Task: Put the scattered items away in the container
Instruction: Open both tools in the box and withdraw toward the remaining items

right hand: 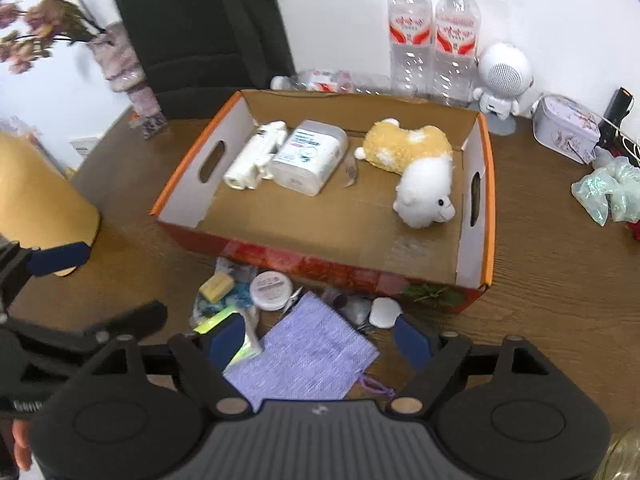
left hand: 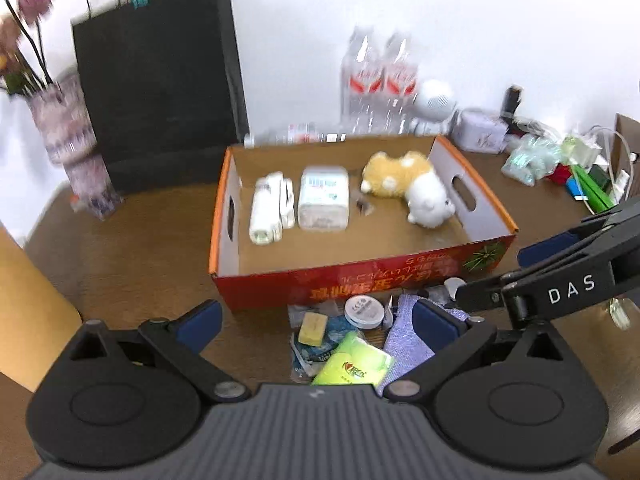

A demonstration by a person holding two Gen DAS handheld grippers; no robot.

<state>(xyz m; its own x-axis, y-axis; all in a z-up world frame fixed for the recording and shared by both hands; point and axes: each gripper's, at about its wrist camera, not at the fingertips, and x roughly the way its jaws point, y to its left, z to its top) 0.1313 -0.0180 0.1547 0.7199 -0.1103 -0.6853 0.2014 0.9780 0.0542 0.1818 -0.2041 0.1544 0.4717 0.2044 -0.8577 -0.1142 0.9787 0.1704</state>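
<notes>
An open cardboard box [left hand: 460, 184] [right hand: 476, 200] stands on the brown table. In it lie a plush toy [left hand: 416, 188] [right hand: 416, 160], a white wipes pack [left hand: 323, 198] [right hand: 308, 156] and a white tube-like item [left hand: 268, 208] [right hand: 256, 156]. In front of the box lie a purple cloth [right hand: 308, 356] [left hand: 404, 340], a green tissue pack [left hand: 354, 362] [right hand: 224, 316], a round white jar [left hand: 364, 311] [right hand: 271, 285], a yellow block [left hand: 313, 328] [right hand: 216, 286] and a small white case [right hand: 385, 312]. My left gripper [left hand: 316, 320] is open above this pile. My right gripper [right hand: 320, 338] is open over the cloth.
Two water bottles [right hand: 434, 28], a white robot speaker [right hand: 504, 76] and a lilac tin [right hand: 566, 128] stand behind and right of the box. A black bag [right hand: 200, 20] and a flower vase [right hand: 124, 64] stand at back left. An orange object [right hand: 36, 200] is at left.
</notes>
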